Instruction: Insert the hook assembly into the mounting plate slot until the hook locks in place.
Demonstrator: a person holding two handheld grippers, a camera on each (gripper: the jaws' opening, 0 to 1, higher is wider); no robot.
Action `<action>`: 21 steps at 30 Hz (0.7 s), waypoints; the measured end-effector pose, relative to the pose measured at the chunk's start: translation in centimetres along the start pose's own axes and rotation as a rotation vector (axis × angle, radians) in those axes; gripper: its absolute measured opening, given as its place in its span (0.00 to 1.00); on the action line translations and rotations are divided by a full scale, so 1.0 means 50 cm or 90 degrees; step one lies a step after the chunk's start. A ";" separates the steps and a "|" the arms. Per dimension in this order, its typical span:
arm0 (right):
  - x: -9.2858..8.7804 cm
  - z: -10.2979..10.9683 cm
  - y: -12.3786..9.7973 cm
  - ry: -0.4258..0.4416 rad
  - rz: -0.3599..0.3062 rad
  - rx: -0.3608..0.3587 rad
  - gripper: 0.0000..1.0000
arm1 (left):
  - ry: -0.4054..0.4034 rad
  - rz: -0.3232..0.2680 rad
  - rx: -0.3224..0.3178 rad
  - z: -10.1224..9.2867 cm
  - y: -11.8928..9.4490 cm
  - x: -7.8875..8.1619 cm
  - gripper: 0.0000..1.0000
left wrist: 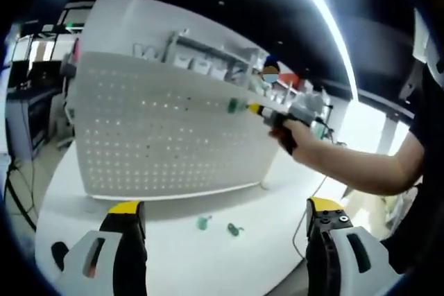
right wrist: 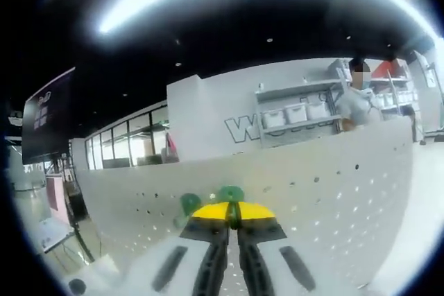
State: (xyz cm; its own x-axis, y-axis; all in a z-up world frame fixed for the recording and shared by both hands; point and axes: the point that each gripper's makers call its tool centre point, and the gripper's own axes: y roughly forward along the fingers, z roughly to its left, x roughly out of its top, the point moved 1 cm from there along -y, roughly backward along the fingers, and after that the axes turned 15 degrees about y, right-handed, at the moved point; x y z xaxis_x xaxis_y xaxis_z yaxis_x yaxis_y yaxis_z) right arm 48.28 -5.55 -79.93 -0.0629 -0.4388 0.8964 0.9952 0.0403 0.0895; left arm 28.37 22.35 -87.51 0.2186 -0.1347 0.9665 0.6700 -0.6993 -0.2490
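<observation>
- Nearest in the left gripper view, the left tool [left wrist: 225, 216] has its two yellow-tipped jaws standing wide apart with nothing between them, over the round white table [left wrist: 166, 254].
- Just beyond those jaws, two small green plastic hooks [left wrist: 203, 222] [left wrist: 235, 229] lie loose on the table, near each other and in front of the board's lower edge.
- Behind them a white perforated mounting plate [left wrist: 159, 136] stands upright on the table, its face dotted with rows of small holes.
- Further right, a person's bare forearm [left wrist: 361, 168] reaches in, the hand wrapped around the right tool [left wrist: 255, 109], whose yellow tip presses a green hook assembly [left wrist: 236, 106] against the upper part of the plate.
- Seen close in the right gripper view, the right tool [right wrist: 232, 214] has its jaws drawn together on the green hook assembly [right wrist: 230, 194], which sits right at the plate [right wrist: 347, 199]; a second green piece [right wrist: 189, 204] shows just to its left, touching the holed face.
- Beyond the plate stands a white wall with grey shelves [right wrist: 298, 112] holding white bins, and another person [right wrist: 357, 98] stands near them.
</observation>
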 end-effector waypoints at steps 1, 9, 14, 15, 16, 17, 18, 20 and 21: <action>0.000 -0.002 0.003 0.005 0.000 -0.001 0.00 | -0.002 0.000 -0.001 0.000 0.001 0.000 0.96; -0.001 -0.004 0.012 -0.002 -0.009 -0.002 0.00 | -0.010 0.000 0.007 0.009 -0.001 0.001 0.96; -0.008 -0.012 0.016 -0.018 -0.017 -0.010 0.00 | -0.016 0.002 0.008 0.010 0.002 -0.001 0.95; -0.012 -0.016 0.019 -0.018 -0.015 -0.012 0.00 | -0.017 0.002 0.008 0.010 0.002 -0.001 0.95; -0.011 -0.015 0.020 -0.008 -0.020 -0.006 0.00 | -0.017 0.002 0.008 0.010 0.003 -0.001 0.95; -0.011 -0.017 0.022 -0.008 -0.021 -0.009 0.00 | -0.017 0.002 0.008 0.010 0.004 0.000 0.94; -0.010 -0.017 0.023 -0.009 -0.024 -0.008 0.00 | -0.017 0.001 0.008 0.009 0.004 0.001 0.94; -0.011 -0.018 0.023 -0.006 -0.035 -0.006 0.00 | -0.016 0.001 0.010 0.011 0.005 0.001 0.94; -0.011 -0.019 0.023 -0.005 -0.038 -0.006 0.00 | -0.017 0.001 0.011 0.012 0.005 0.001 0.94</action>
State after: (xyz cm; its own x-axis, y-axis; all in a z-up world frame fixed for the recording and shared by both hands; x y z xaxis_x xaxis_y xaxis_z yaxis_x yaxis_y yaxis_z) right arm 49.55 -6.10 -80.72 -0.1233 -0.4325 0.8931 0.9902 0.0056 0.1394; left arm 28.97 22.60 -87.56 0.2385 -0.1169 0.9641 0.6813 -0.6873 -0.2519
